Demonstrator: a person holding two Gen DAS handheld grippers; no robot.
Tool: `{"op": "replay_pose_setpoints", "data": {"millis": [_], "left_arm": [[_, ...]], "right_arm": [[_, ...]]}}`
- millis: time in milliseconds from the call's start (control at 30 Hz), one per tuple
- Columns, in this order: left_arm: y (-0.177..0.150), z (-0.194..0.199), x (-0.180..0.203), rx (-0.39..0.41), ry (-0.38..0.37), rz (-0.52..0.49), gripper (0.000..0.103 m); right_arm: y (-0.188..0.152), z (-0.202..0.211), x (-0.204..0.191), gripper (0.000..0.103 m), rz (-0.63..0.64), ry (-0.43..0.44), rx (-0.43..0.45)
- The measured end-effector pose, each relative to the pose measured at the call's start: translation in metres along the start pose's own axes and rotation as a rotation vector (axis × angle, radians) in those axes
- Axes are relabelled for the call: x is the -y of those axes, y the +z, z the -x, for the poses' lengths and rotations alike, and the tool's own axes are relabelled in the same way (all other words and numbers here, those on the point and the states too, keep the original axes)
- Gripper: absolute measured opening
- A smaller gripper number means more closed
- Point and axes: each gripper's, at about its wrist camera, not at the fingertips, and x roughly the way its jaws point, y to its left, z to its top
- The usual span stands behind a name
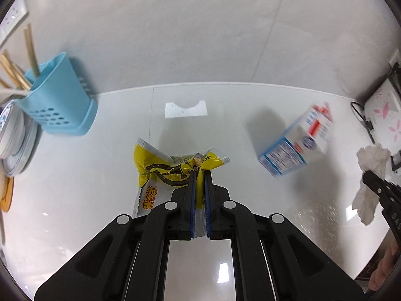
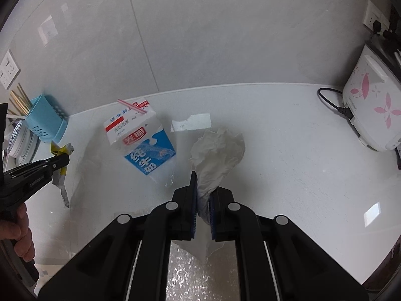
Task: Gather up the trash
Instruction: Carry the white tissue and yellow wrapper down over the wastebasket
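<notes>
My left gripper (image 1: 199,173) is shut on a yellow snack wrapper (image 1: 160,168), which hangs above the white counter (image 1: 100,200). The same wrapper (image 2: 60,150) shows at the left of the right wrist view, pinched by the left gripper (image 2: 65,159). My right gripper (image 2: 204,183) is shut on a crumpled white tissue (image 2: 218,150), held off the counter. That tissue (image 1: 371,170) and the right gripper (image 1: 368,175) appear at the right edge of the left wrist view. A blue and white milk carton (image 2: 140,138) with a pink straw stands on the counter (image 2: 288,163) between both grippers; the carton (image 1: 295,145) looks blurred in the left wrist view.
A blue utensil holder (image 1: 55,100) with chopsticks and stacked plates (image 1: 12,145) stand at the left by the tiled wall. A white appliance with pink flowers (image 2: 371,100) and its black cable (image 2: 330,102) sit at the right. A person's hand (image 2: 17,233) grips the left tool's handle.
</notes>
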Motion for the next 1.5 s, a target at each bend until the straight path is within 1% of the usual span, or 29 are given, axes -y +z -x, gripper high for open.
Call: {"op": "replay_pose_setpoints", "data": {"millis": [100,333,867,1100,1500], "left_arm": [[-0.011,0.013,-0.002,0.007,-0.006,0.003,0.005],[-0.049,0.05,0.007,0.018,-0.005,0.019,0.005],[-0.133,0.105,0.028,0.032,0.007,0.053,0.005],[-0.159,0.125,0.038,0.045,0.009,0.048,0.005],[-0.195,0.154,0.049,0.062,0.002,0.049,0.005]], "right_arm": [[-0.007,0.013,0.002,0.007,0.007,0.001,0.01],[-0.029,0.042,0.002,0.007,0.039,0.002,0.025],[-0.086,0.098,0.006,0.007,0.096,0.053,0.028],[-0.105,0.123,0.01,0.007,0.101,0.07,0.045],[-0.137,0.148,0.011,0.007,0.124,0.089,0.054]]}}
